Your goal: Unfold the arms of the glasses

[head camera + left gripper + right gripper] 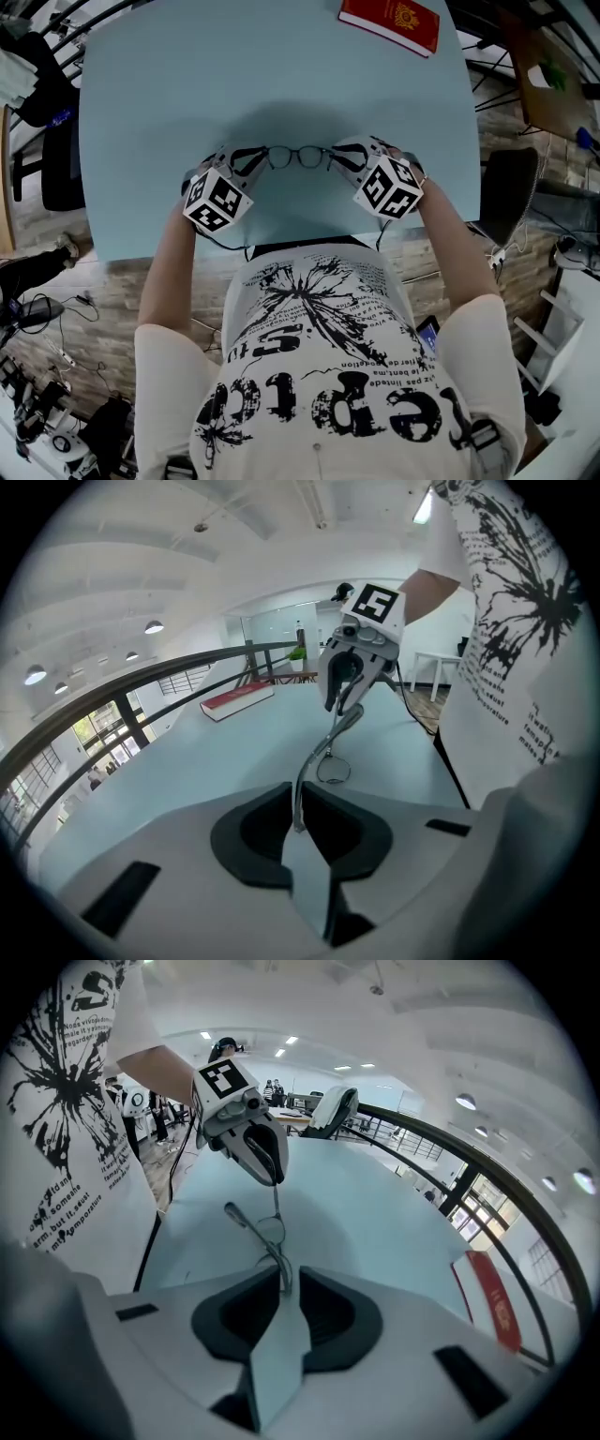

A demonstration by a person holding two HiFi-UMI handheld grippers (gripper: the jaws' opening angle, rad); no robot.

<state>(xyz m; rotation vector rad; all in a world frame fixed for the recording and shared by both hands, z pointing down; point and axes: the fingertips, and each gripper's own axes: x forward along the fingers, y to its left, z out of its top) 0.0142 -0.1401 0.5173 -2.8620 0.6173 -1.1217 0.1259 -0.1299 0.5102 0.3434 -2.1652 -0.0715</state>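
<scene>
A pair of thin dark-rimmed glasses (298, 157) is held just above the pale blue table (187, 84), between my two grippers. My left gripper (246, 161) is shut on the thin metal at the glasses' left end (298, 803). One lens ring (331, 769) hangs beyond it. My right gripper (345, 156) is at the other end. Its jaws stand slightly apart, with the frame's thin metal (278, 1274) between them. A grey arm tip (234, 1215) sticks out to the side near a lens (270, 1232). Each gripper shows in the other's view.
A red book (389, 23) lies at the table's far right edge. The table's near edge runs just below the grippers, against the person's printed shirt (328, 356). A black chair (511, 192) stands to the right, and cables and gear lie on the floor at left.
</scene>
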